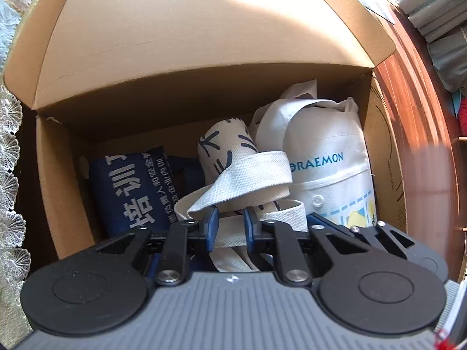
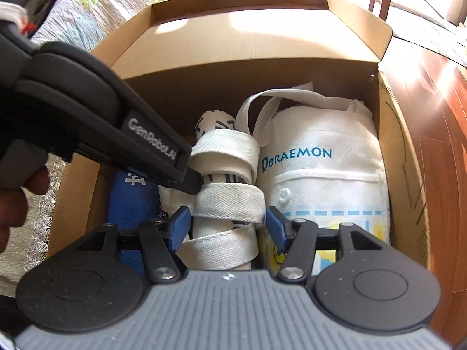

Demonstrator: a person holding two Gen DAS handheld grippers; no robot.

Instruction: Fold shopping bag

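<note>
A cream canvas shopping bag (image 1: pixel 221 145) with dark marks is rolled up and wound with its own wide straps (image 1: pixel 248 172). It stands in the middle of an open cardboard box (image 1: pixel 175 43). My left gripper (image 1: pixel 231 218) is narrowed onto a strap at the roll's near end. In the right wrist view the left gripper (image 2: pixel 191 182) reaches in from the left and its tip meets the roll's (image 2: pixel 216 122) left side. My right gripper (image 2: pixel 228 224) straddles the roll, and its blue pads (image 2: pixel 181 224) press on both sides.
A folded dark blue bag (image 1: pixel 131 183) with white characters lies left of the roll, and a white Doraemon bag (image 2: pixel 321 180) fills the box's right side. The box (image 2: pixel 233 38) sits on a reddish wooden surface (image 2: pixel 437 102). A hand (image 2: pixel 17 204) holds the left gripper. Lace cloth (image 1: pixel 8 175) hangs left.
</note>
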